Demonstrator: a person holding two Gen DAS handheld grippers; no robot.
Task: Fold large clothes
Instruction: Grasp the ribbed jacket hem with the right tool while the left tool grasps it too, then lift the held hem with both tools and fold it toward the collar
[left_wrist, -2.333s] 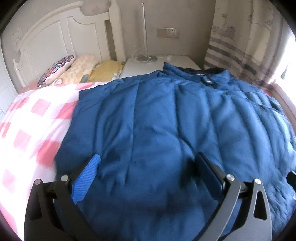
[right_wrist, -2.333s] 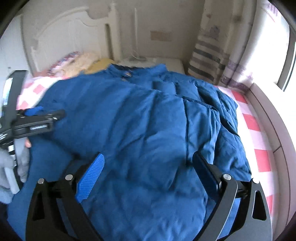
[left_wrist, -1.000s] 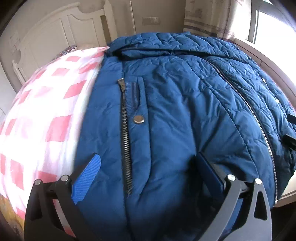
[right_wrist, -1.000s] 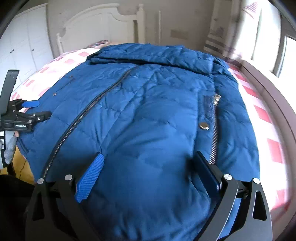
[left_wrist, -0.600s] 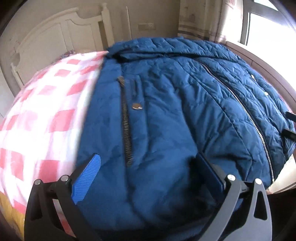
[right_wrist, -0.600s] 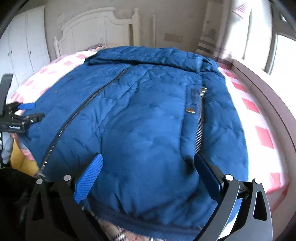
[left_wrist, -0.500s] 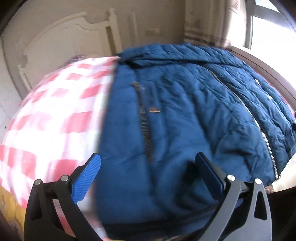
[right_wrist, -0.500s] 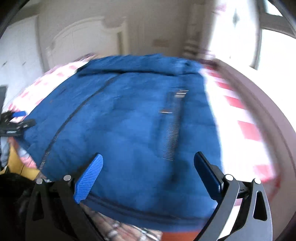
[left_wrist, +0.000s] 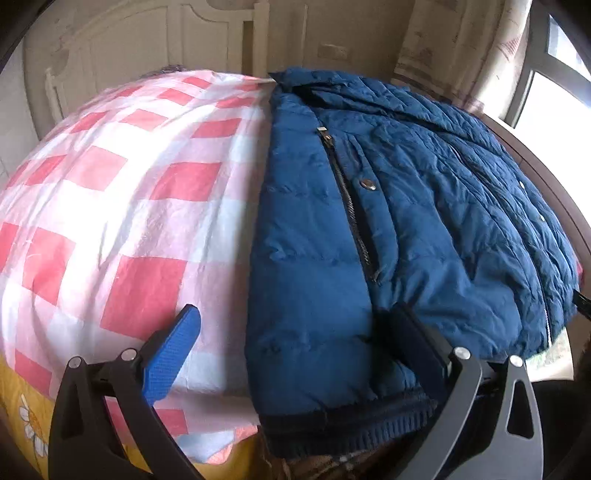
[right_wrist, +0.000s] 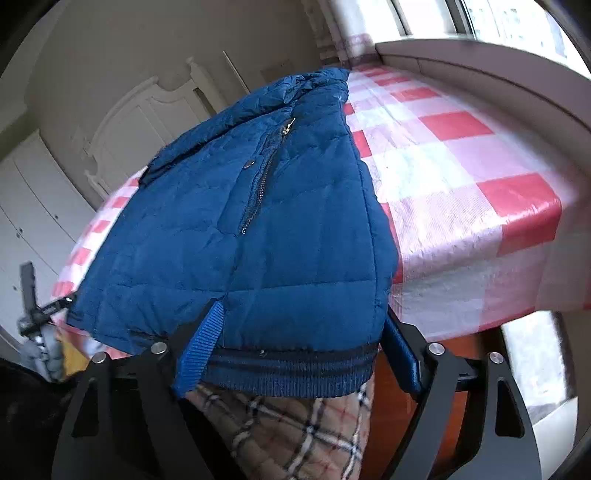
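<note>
1. Here, one blue padded jacket (left_wrist: 424, 221) lies front-up on the bed (left_wrist: 122, 206), which wears a red-and-white checked cover.
2. Its long axis runs from the foot of the bed toward the white headboard (left_wrist: 155, 48): collar at the far end, ribbed hem (right_wrist: 291, 373) at the near edge, hanging just over it.
3. Three zips show: two pocket zips (left_wrist: 349, 199), one on each side and each with a metal snap beside it, and one main front zip near the right edge of the left wrist view.
4. The plaid lining (right_wrist: 295, 432) shows below the hem in the right wrist view.
5. The left gripper (left_wrist: 291, 354) has its jaws spread wide, straddling the jacket's left hem corner; the blue pad sits over the bed cover and does not press the cloth.
6. The right gripper (right_wrist: 295, 354) has its jaws closing around the right hem corner, cloth between them; whether the pads already press it I cannot tell for certain.
7. Two grippers in all; the left one also shows small at the left edge of the right wrist view.
</note>
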